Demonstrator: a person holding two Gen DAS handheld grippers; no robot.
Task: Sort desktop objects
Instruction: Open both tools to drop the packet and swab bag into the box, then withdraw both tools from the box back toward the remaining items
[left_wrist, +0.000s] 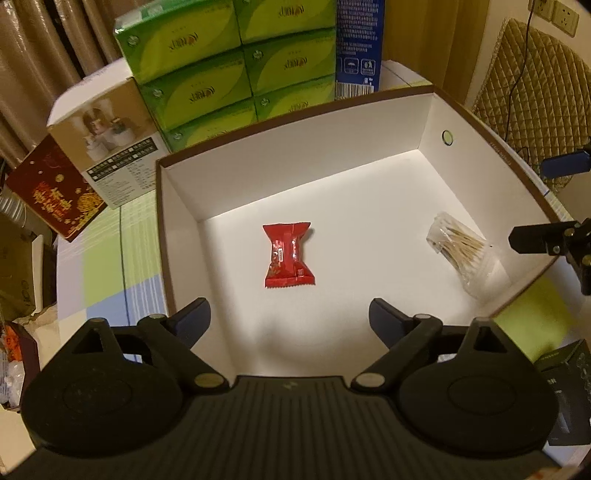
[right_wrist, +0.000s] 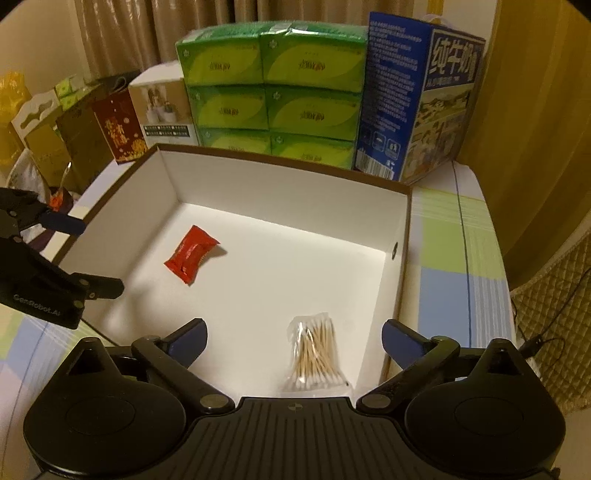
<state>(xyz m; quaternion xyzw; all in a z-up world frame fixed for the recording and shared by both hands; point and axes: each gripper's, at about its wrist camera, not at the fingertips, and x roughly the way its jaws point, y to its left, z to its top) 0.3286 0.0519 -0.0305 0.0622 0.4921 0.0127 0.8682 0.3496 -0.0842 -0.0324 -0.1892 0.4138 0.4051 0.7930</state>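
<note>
Both claws hang wide and empty over the white-lined box (left_wrist: 424, 122): the left claw (left_wrist: 290, 325) above the red snack packet (left_wrist: 288, 254), the right claw (right_wrist: 293, 341) above the cotton-swab bag (right_wrist: 316, 354).

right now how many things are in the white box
2: a red packet left of middle, and a bag of cotton swabs near the right front corner. The box floor shows whole; nothing hidden.

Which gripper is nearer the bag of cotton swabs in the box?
Right. The right gripper hangs open just above the bag of cotton swabs. The left gripper is open over the red snack packet, farther along the box.
</note>
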